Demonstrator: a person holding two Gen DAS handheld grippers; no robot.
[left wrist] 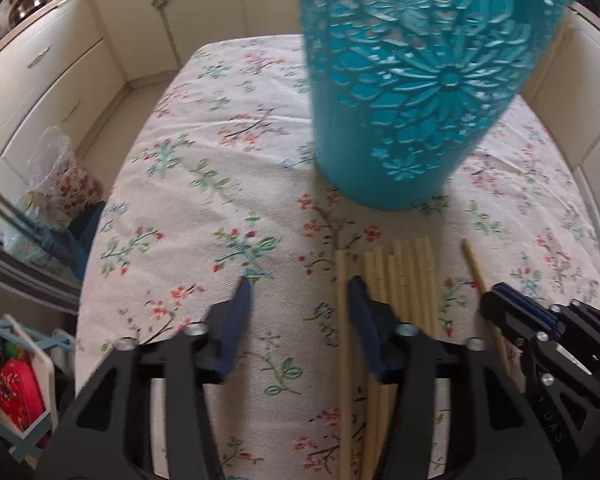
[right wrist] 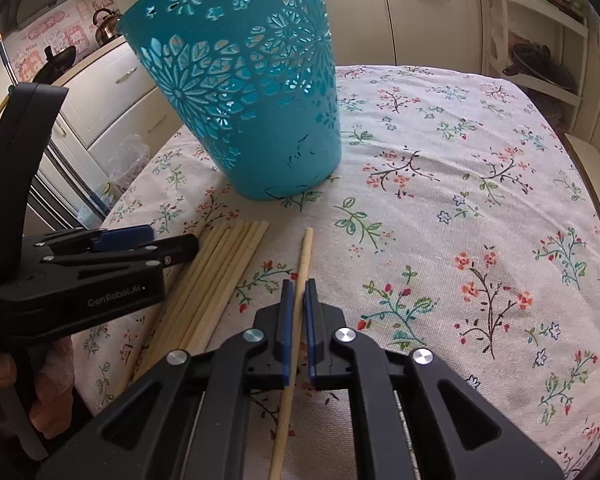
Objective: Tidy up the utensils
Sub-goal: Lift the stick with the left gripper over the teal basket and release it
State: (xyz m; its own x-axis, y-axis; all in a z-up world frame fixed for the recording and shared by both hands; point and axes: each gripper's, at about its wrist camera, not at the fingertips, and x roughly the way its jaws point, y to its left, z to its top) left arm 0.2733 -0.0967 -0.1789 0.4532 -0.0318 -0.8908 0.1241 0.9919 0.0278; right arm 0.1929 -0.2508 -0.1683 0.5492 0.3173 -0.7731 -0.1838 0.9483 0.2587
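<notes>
A tall teal plastic basket with cut-out flowers [left wrist: 416, 88] [right wrist: 252, 92] stands upright on the floral tablecloth. In front of it lies a bundle of several pale wooden chopsticks [left wrist: 404, 288] [right wrist: 220, 276]. One single chopstick [right wrist: 302, 272] [left wrist: 478, 268] lies apart to the right of the bundle. My right gripper [right wrist: 299, 292] [left wrist: 500, 300] has its jaws nearly closed around this single chopstick, low on the table. My left gripper [left wrist: 300, 292] [right wrist: 172, 244] is open and empty, its right finger over the left edge of the bundle.
The table [right wrist: 480, 200] is covered by a floral cloth. Cream kitchen cabinets [left wrist: 52, 76] stand behind and to the left, with a kettle [left wrist: 26, 0] on the counter. Plastic bags [left wrist: 56, 176] and a rack with a red item [left wrist: 12, 392] sit left of the table.
</notes>
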